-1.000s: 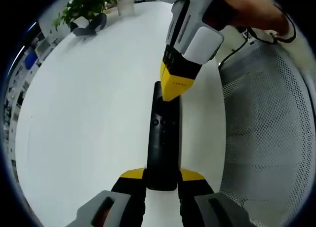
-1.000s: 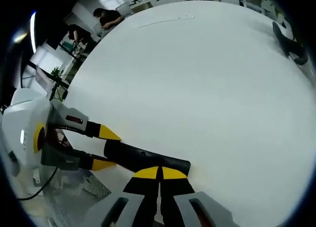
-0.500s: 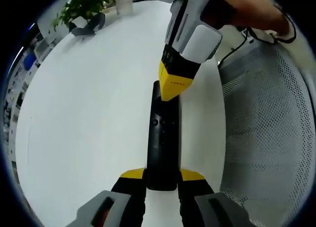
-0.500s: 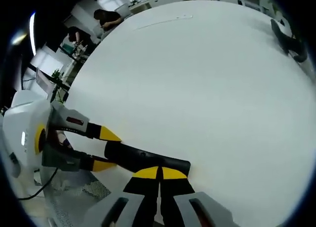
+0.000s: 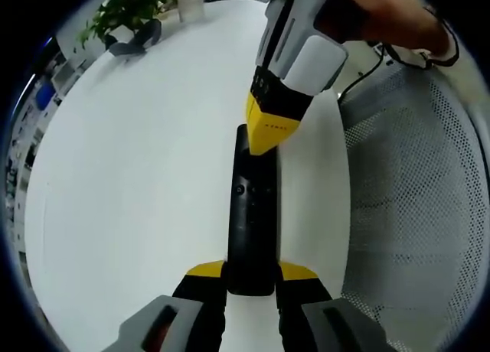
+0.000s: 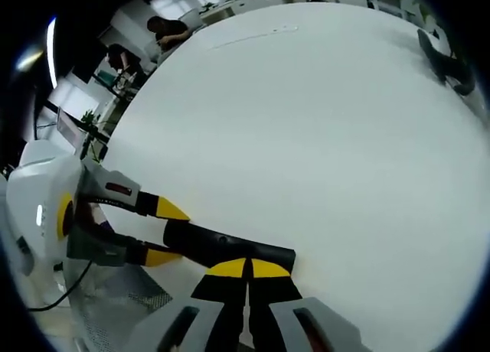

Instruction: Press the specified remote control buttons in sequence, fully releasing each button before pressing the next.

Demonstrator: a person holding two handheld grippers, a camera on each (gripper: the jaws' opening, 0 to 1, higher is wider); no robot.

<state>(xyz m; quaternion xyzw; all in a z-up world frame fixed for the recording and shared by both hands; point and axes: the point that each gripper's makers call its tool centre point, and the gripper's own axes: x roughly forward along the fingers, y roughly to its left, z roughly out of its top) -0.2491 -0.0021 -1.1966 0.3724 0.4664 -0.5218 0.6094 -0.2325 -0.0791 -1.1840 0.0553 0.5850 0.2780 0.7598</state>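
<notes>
My left gripper [image 5: 251, 279] fingers clamp the remote [image 5: 253, 226] w/ its near end, flat on the table [image 5: 138, 176]; right gripper [image 5: 266, 141] fingers together, tip on the far buttons — press straight down, then lift fully off.

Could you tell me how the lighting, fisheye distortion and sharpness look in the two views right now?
Left gripper view: even, soft light on the white table, strong fisheye bending at its edges, and the black remote is sharp. Right gripper view: a bright glare streak at upper left, the table bulges like a dome, and the right gripper is in focus.
</notes>
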